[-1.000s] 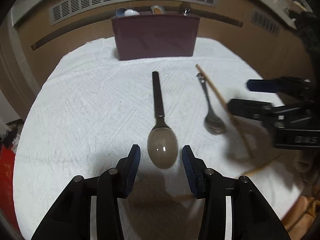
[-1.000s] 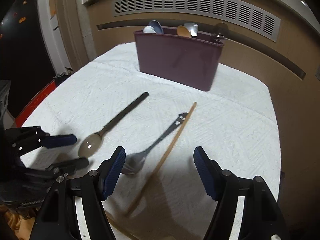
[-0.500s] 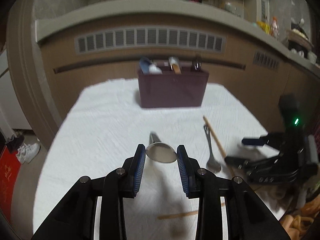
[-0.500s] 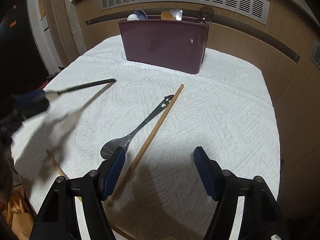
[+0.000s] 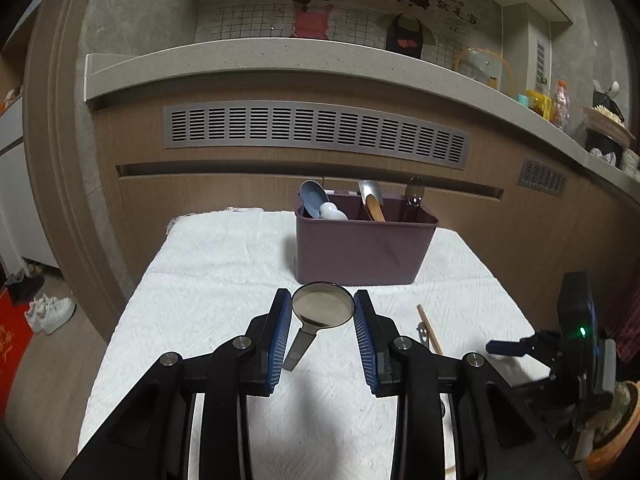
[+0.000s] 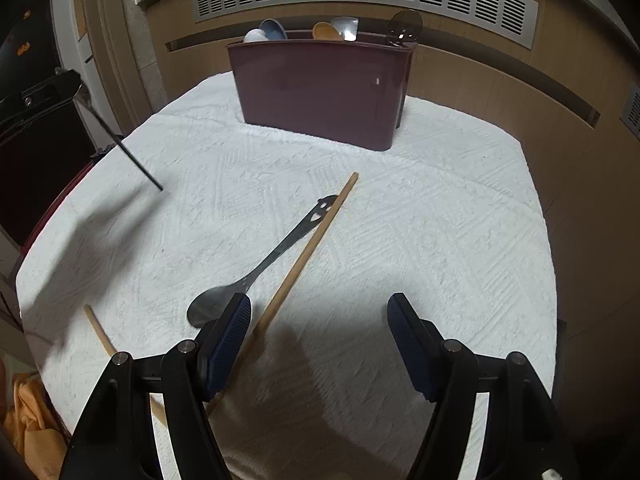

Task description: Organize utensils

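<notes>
The left gripper was clenched on the bowl of a dark-handled spoon, both blue pads pressing its rim, and the spoon was lifted clear of the white cloth that covered the table. Its handle hung down and away beneath the jaws; in the right wrist view that handle slanted in the air over the cloth's left edge. The right gripper hovered released above the near edge of the cloth, its jaws wide apart with nothing between them.

Just ahead of the right gripper's left finger lay a metal spoon with its bowl toward the near edge and its cut-out handle end pointing at the far edge. A wooden chopstick lay just beside it, the two touching or nearly so at the far ends. A second wooden chopstick lay near the near-left corner, partly hidden behind the gripper.

At the far edge of the cloth stood a maroon utensil caddy, upright, already holding several spoons: a blue and a white one at its left, a wooden and a metal one in the middle, a dark one at the right. Behind it ran a wooden cabinet front with a vent grille.
</notes>
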`<state>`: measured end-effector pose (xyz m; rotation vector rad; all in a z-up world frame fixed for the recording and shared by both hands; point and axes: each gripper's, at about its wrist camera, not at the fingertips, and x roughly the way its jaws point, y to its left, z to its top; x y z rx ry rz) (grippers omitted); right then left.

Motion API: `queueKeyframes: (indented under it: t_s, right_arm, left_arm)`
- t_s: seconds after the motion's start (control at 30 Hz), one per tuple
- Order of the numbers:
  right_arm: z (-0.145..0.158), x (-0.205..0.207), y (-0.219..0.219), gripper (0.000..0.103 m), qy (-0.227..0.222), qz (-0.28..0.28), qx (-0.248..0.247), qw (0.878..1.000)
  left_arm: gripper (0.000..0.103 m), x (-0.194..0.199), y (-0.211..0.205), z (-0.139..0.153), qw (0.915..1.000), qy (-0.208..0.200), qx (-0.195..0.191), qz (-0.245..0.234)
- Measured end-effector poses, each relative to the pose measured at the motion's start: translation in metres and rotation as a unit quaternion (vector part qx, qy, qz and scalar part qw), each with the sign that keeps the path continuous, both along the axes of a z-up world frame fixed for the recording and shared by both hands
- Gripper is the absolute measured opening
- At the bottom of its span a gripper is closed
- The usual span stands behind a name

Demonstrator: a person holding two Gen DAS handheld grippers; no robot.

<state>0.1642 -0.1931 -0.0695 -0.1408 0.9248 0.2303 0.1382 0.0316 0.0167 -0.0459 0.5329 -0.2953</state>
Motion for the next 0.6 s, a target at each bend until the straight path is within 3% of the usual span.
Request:
queueKeyframes:
  t_s: [0.13,0.17,0.2,0.27,0.37,0.47,0.6]
  right_arm:
    - [0.002,0.025,-0.004,0.067,-0.001,-0.026,0.004,1.000]
    - [0.001,0.035,-0.003,0.058,0.003,-0.032,0.007,0.999]
    - [0.000,0.042,0.000,0.043,0.007,-0.034,0.012,0.999]
    - [-0.004,0.060,0.006,0.028,0.024,-0.039,0.025,0.999]
    - [-0.011,0.079,0.017,0.026,0.030,-0.062,0.018,0.997]
    - [-0.011,0.086,0.022,0.008,0.027,-0.065,0.012,0.997]
    - [0.007,0.070,0.022,0.007,0.009,-0.049,0.030,0.998]
  left_arm:
    - [0.033,0.002,0.006,0.002,1.0000,-0.001,-0.007,0.001]
    - [0.033,0.003,0.007,0.002,0.9999,0.001,-0.010,0.000]
    - [0.033,0.004,0.009,0.002,0.9999,0.002,-0.013,0.001]
    - [0.033,0.005,0.011,0.002,0.9999,0.004,-0.015,0.000]
    - [0.033,0.004,0.013,0.004,0.9998,0.003,-0.018,-0.002]
    - [0.033,0.002,0.016,0.006,0.9998,0.000,-0.021,-0.004]
    - [0.033,-0.005,0.016,0.011,0.9998,-0.003,-0.021,-0.007]
